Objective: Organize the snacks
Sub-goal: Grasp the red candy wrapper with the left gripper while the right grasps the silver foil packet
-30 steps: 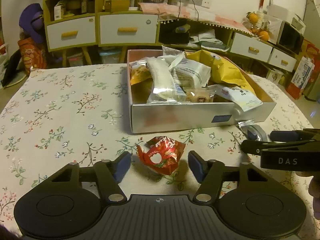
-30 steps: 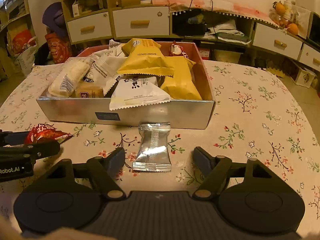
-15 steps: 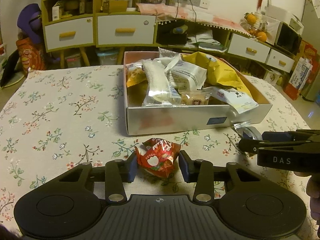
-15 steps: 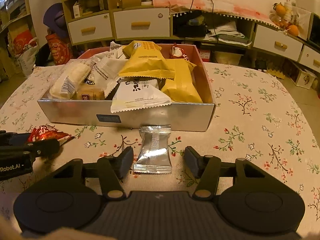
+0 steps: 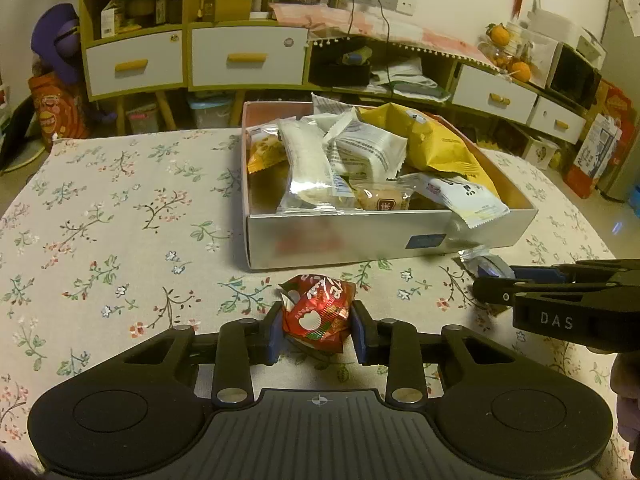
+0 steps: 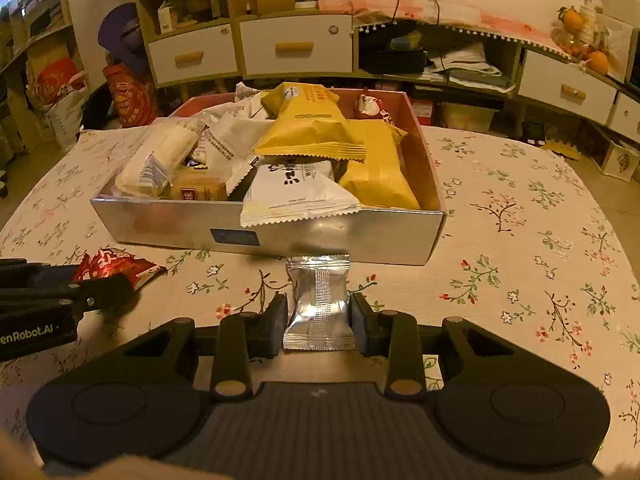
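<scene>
A silver box (image 5: 360,240) on the flowered table holds several snack packets, white and yellow. My left gripper (image 5: 316,330) is shut on a red snack packet (image 5: 318,312) just in front of the box. My right gripper (image 6: 319,326) is shut on a silver foil packet (image 6: 319,300) that lies on the table against the box's front wall (image 6: 280,236). The red packet (image 6: 116,266) and the left gripper also show at the left of the right wrist view. The right gripper shows at the right of the left wrist view (image 5: 492,284).
The flowered tablecloth (image 5: 100,220) stretches to the left of the box and to its right (image 6: 540,220). Yellow-and-white drawers (image 5: 244,60), shelves and clutter stand behind the table. A red bag (image 5: 52,112) stands on the floor at the far left.
Both grippers have closed. The left one now pinches the red packet and the right one pinches the silver foil packet. Both have moved slightly nearer the box.
</scene>
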A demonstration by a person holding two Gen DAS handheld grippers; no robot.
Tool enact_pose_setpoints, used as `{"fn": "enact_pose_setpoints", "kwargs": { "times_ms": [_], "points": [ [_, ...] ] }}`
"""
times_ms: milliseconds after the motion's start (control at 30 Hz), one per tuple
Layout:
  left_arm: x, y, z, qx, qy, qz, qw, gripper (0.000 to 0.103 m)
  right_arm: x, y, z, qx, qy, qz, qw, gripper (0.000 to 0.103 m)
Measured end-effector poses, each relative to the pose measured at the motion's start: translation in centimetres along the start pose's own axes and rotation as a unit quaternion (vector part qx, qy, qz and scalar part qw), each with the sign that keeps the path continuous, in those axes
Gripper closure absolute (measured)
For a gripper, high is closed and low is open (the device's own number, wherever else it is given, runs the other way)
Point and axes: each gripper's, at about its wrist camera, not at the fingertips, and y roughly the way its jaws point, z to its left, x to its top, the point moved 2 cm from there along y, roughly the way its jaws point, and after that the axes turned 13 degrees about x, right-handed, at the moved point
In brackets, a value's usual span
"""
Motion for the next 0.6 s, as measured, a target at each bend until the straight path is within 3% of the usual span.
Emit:
{"fn": "enact_pose_setpoints", "kwargs": {
  "times_ms": [433,600],
  "points": [
    [0.32,-0.64,0.04,-0.011,-0.005,-0.002,0.9999,0.074,0.17,-0.58,0.34,0.022,0.001,0.002,1.000,0.079],
    [0.48,-0.92,-0.02,-0.016,-0.005,-0.003,0.9999,0.075,0.30,-0.99,0.59,0.036,0.002,0.000,0.999,0.087]
  ]
}}
